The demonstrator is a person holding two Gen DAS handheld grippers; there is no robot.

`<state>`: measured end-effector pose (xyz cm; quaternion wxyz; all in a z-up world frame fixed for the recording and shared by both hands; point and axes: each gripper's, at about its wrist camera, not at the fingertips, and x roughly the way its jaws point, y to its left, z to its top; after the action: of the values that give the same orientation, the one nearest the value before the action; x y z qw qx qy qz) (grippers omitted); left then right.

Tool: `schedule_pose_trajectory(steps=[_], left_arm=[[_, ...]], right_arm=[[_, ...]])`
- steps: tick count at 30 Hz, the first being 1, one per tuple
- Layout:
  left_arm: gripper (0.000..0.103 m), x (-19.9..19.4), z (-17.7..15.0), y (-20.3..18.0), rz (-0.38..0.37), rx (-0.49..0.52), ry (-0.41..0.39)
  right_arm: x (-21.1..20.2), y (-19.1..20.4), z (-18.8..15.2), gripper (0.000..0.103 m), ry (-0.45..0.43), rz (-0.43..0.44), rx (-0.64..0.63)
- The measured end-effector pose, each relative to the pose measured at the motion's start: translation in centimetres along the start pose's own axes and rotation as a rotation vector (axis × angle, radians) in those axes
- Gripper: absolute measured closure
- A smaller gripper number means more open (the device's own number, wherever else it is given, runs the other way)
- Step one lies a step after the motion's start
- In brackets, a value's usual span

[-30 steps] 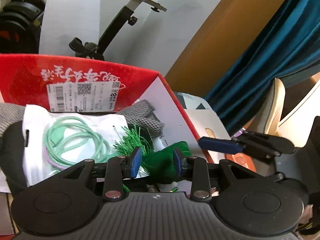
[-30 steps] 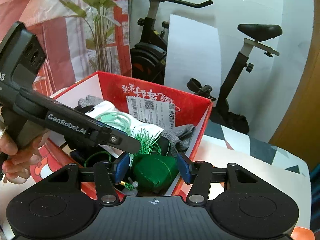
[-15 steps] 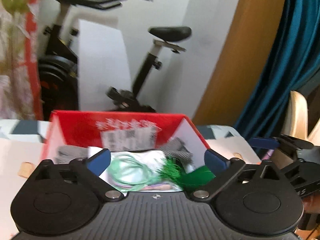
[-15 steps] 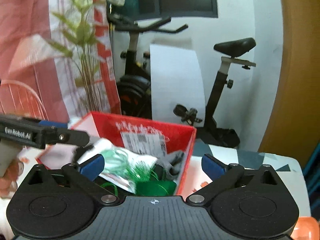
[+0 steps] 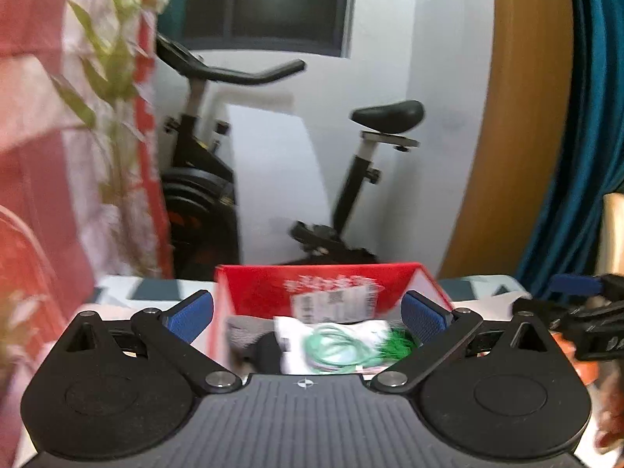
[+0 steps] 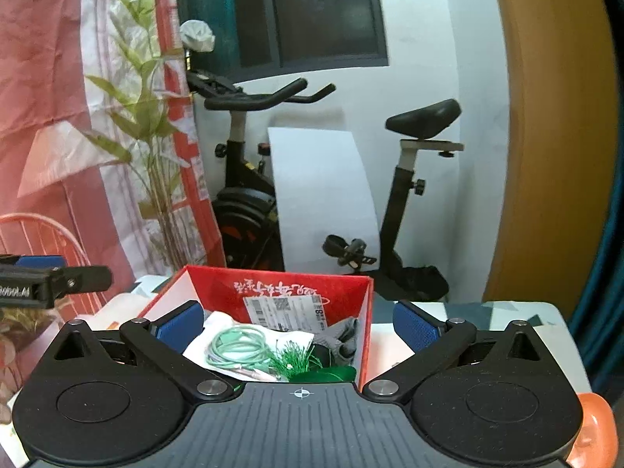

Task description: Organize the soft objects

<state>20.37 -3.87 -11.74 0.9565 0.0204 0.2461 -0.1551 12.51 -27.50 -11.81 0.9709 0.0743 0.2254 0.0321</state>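
left tool [image 5: 308, 314]: spread wide, holding nothing | right tool [image 6: 298, 321]: spread wide, holding nothing | red box [image 6: 347, 286]: on surface [image 6: 468, 314], contains bagged green cord [image 6: 238, 349], green tassel [image 6: 292, 362], grey cloth [image 6: 345, 337]

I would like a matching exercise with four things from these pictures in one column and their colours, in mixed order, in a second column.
Things:
1. box
2. coiled cable
3. bicycle saddle
4. gripper pads

Colours:
a. blue
b. black
c. red
d. pale green

Pairs: 1-c, 2-d, 3-b, 4-a
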Motion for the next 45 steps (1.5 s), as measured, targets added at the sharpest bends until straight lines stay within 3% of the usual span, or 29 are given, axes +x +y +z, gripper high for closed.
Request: schedule_pose_trajectory(steps=[4, 15, 21, 26, 32, 45], left_arm=[[0.0, -3.1, 0.4, 0.1, 0.043, 0.01, -0.036], [0.0, -13.3, 1.5, -1.0, 0.126, 0.0, -0.111], [0.0, -18.6, 0.8, -2.3, 0.169, 0.029, -0.157], [0.0, -22.0, 0.5, -2.4, 0.159, -0.005, -0.171], [0.0, -23.3, 0.7, -3.0, 0.166, -0.003, -0.196], [0.0, -23.2, 0.4, -3.3, 0.188, 0.008, -0.191]], right_arm=[[-2.6, 1.5, 0.9, 0.0, -0.022, -0.044, -0.01], [-11.9, 5.5, 2.5, 0.0, -0.088, -0.045, -0.034], [-16.4, 7.1, 1.8, 0.0, -0.106, -0.074, -0.004], [-19.6, 7.8, 1.8, 0.0, -0.139, -0.081, -0.01], [-21.5, 8.1, 2.0, 0.0, -0.157, -0.13, -0.029], [-21.7, 7.2, 1.7, 0.0, -0.15, -0.147, -0.001]])
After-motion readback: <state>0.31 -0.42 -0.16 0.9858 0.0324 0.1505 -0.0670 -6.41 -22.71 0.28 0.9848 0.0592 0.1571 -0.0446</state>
